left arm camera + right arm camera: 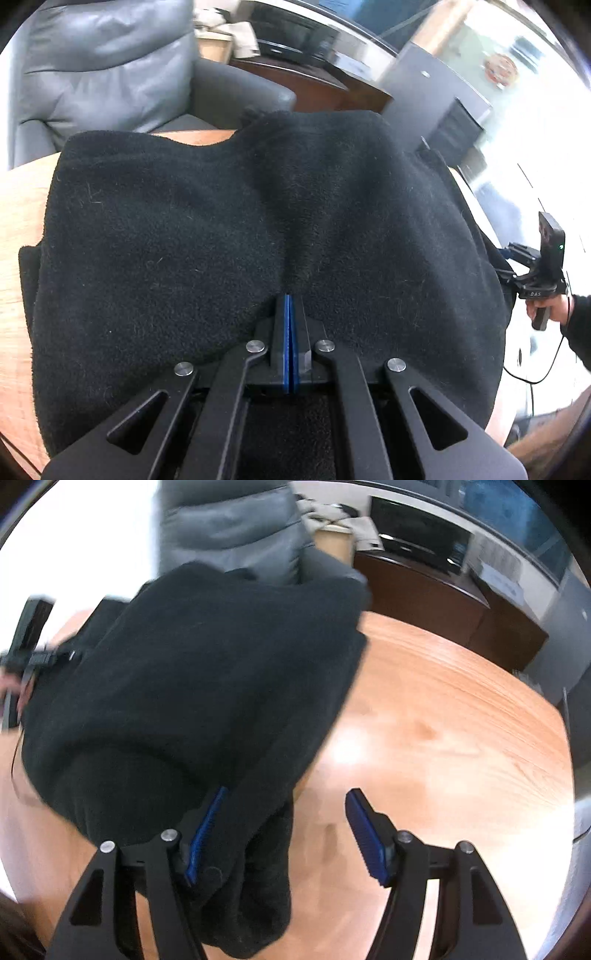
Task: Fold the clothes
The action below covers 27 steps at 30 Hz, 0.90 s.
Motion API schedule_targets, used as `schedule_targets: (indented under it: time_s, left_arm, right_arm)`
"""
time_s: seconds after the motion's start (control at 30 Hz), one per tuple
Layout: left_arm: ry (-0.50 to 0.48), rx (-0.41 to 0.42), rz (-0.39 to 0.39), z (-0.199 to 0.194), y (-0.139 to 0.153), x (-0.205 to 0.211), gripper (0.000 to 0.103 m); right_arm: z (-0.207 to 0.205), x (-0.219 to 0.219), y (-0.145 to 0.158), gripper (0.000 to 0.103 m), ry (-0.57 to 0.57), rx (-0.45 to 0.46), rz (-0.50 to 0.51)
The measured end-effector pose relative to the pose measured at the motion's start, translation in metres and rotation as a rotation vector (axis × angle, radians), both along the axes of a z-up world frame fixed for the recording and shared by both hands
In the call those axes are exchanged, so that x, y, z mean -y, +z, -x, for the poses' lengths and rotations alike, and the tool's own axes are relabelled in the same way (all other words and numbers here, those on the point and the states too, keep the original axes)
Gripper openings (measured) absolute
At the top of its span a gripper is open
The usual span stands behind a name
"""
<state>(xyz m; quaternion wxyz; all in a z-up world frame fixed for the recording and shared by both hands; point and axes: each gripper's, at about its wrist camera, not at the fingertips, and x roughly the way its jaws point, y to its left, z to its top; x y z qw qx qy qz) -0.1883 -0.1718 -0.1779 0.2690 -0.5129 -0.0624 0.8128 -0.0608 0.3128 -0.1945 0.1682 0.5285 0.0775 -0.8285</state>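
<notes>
Left gripper pinched on black fleece garment, low over wooden table. Right gripper jaws spread, fleece draped on its 9 o'clock finger. Garment bunched mid-table, sofa at 11 o'clock.

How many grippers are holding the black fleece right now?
1. The left gripper is shut on the near edge of the black fleece. The right gripper is open, its left finger against the fleece but not clamping it.
</notes>
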Motion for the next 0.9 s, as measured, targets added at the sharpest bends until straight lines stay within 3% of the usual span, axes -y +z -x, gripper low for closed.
schedule_targets:
  time_s: [0.13, 0.2, 0.27, 0.3, 0.37, 0.4, 0.47, 0.57, 0.67, 0.83, 0.9]
  left_arm:
    - [-0.062, -0.02, -0.004, -0.022, 0.012, 0.0, 0.002]
    - [-0.087, -0.058, -0.002, -0.036, 0.026, -0.012, 0.003]
    - [-0.113, -0.096, -0.001, -0.049, 0.04, -0.024, 0.016]
    - [-0.126, -0.115, 0.0, -0.056, 0.047, -0.03, 0.019]
    - [-0.152, -0.152, 0.002, -0.069, 0.06, -0.042, 0.032]
    - [-0.167, -0.16, 0.013, -0.076, 0.058, -0.048, 0.033]
    - [-0.191, -0.144, 0.058, -0.09, 0.04, -0.052, 0.043]
    - [-0.216, -0.119, 0.082, -0.099, 0.017, -0.046, 0.051]
    - [-0.244, -0.178, 0.141, -0.118, 0.013, -0.034, 0.062]
    - [-0.291, -0.215, 0.194, -0.127, 0.021, -0.014, 0.063]
    - [-0.293, -0.216, 0.2, -0.124, 0.031, -0.017, 0.064]
  right_arm:
    - [-0.022, 0.015, 0.024, 0.064, 0.049, 0.018, -0.037]
    - [-0.024, 0.028, 0.056, 0.063, 0.103, -0.082, -0.031]
    - [-0.017, 0.052, 0.094, 0.064, 0.197, -0.226, 0.097]
    - [-0.01, 0.066, 0.102, 0.067, 0.245, -0.25, 0.172]
    - [0.002, 0.095, 0.09, 0.072, 0.346, -0.186, 0.224]
    - [0.008, 0.114, 0.078, 0.072, 0.405, -0.146, 0.22]
    - [0.001, 0.153, 0.032, 0.072, 0.523, -0.098, 0.089]
    - [-0.014, 0.158, -0.014, 0.076, 0.56, -0.084, -0.071]
    - [-0.007, 0.119, -0.013, 0.1, 0.412, -0.036, -0.04]
    - [-0.025, 0.077, -0.006, 0.101, 0.447, 0.003, -0.16]
    - [-0.027, 0.068, 0.019, 0.098, 0.433, -0.058, -0.144]
